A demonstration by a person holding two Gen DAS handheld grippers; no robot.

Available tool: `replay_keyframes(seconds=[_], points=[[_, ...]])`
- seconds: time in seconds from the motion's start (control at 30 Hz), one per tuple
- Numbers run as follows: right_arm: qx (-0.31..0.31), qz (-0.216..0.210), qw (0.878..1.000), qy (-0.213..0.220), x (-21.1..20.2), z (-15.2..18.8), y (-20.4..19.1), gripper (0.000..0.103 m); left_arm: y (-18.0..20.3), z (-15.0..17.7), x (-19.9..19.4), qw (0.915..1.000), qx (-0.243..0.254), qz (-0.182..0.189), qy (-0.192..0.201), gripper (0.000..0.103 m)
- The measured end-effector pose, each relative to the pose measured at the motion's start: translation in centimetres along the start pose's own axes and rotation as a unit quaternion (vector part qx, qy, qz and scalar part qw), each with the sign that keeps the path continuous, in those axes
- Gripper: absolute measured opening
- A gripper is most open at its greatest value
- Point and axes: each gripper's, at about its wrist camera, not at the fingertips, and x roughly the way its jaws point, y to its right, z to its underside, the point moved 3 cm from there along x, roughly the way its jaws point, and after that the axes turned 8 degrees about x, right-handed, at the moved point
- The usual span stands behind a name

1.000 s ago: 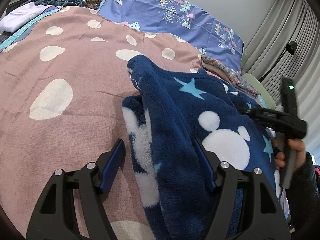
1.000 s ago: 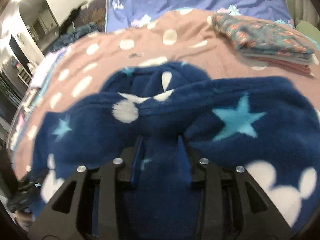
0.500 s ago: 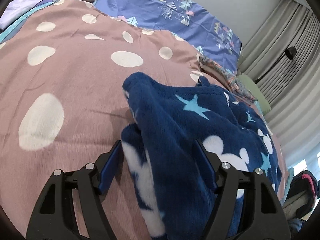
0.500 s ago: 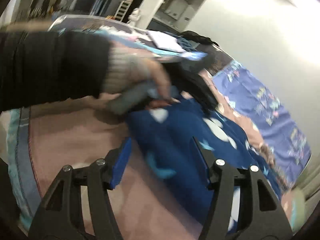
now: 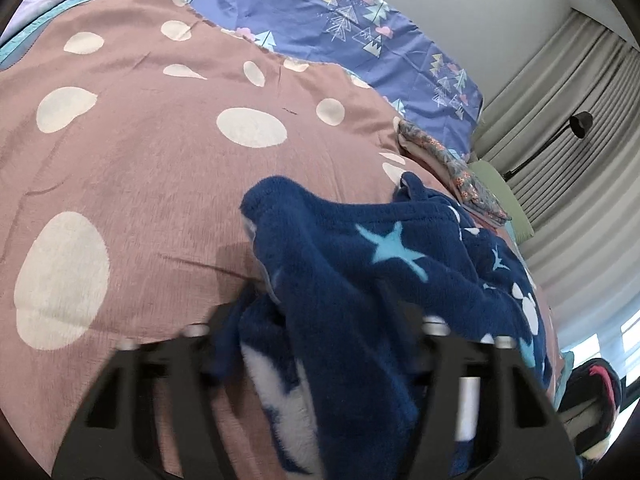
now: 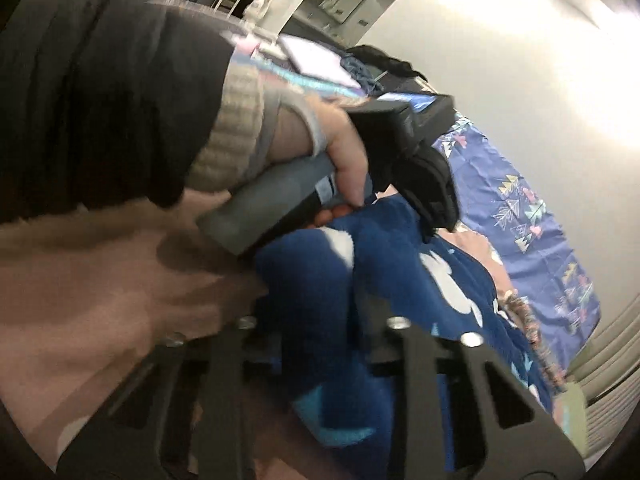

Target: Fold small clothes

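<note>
A pink bedspread (image 5: 152,184) with pale spots covers the bed. At its far end lies a blue pillow (image 5: 352,36) printed with small trees, and beside that a stack of folded floral clothes (image 5: 452,164) against grey curtains (image 5: 568,128). A black lamp (image 5: 580,125) on a thin arm stands before the curtains.

The task's thing, a navy fleece (image 5: 360,272) with light stars and white blobs, lies bunched on the bedspread, its raised fold hiding the cover behind it.

The left tongs (image 5: 316,320) point down at the near edge of the fleece. Their jaws have just been closing, and the thick cloth fills the gap and bulges over them; they pinch it. In the right wrist view the left hand (image 6: 344,160), in a dark sleeve (image 6: 100,92) with a ribbed cuff, grips the grey handle just above the fleece (image 6: 320,304) and blocks much of the room.

The right tongs (image 6: 320,320) come in low from the side, tilted. Their jaws have just been closing too, on a ridge of fleece, drawn close and pinching it.
</note>
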Motion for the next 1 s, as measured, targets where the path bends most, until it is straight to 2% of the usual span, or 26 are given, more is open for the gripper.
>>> replay_keyframes(seconds=[0.03, 0.07, 0.13, 0.27, 0.4, 0.47, 0.73, 0.83, 1.0], points=[[0.018, -0.006, 1.0, 0.006, -0.3, -0.3, 0.7, 0.021, 0.3, -0.2, -0.1, 1.0, -0.004, 0.004, -0.001, 0.031], [0.044, -0.014, 0.999, 0.013, -1.1, -0.6, 1.8, 0.021, 1.0, -0.6, -0.6, 1.0, -0.001, 0.0, 0.004, 0.029], [0.095, -0.028, 0.995, 0.025, -2.4, -1.0, 3.9, 0.02, 2.0, -1.4, -1.5, 0.9999, 0.006, 0.002, 0.016, 0.027], [0.205, -0.054, 0.975, 0.058, -5.9, -1.0, 9.7, 0.02, 5.9, -3.7, -3.7, 0.9985, 0.038, 0.012, 0.037, 0.027], [0.307, -0.076, 0.945, 0.081, -8.6, 0.1, 15.2, 0.019, 10.3, -5.6, -4.1, 0.9963, 0.08, 0.004, 0.031, 0.027], [0.356, -0.081, 0.927, 0.089, -9.6, 1.3, 18.0, 0.019, 12.5, -6.3, -3.9, 0.9948, 0.097, 0.004, 0.03, 0.027], [0.48, -0.096, 0.864, 0.12, -12.8, 6.6, 26.9, 0.018, 22.3, -8.9, -1.0, 0.9881, 0.15, 0.017, 0.029, 0.027], [0.513, -0.087, 0.844, 0.129, -14.4, 9.3, 29.0, 0.017, 27.4, -9.2, 1.8, 0.9822, 0.186, 0.021, 0.016, 0.027], [0.584, -0.077, 0.799, 0.121, -15.5, 15.8, 32.7, 0.017, 33.8, -8.0, 8.3, 0.9711, 0.236, 0.008, -0.033, 0.027]])
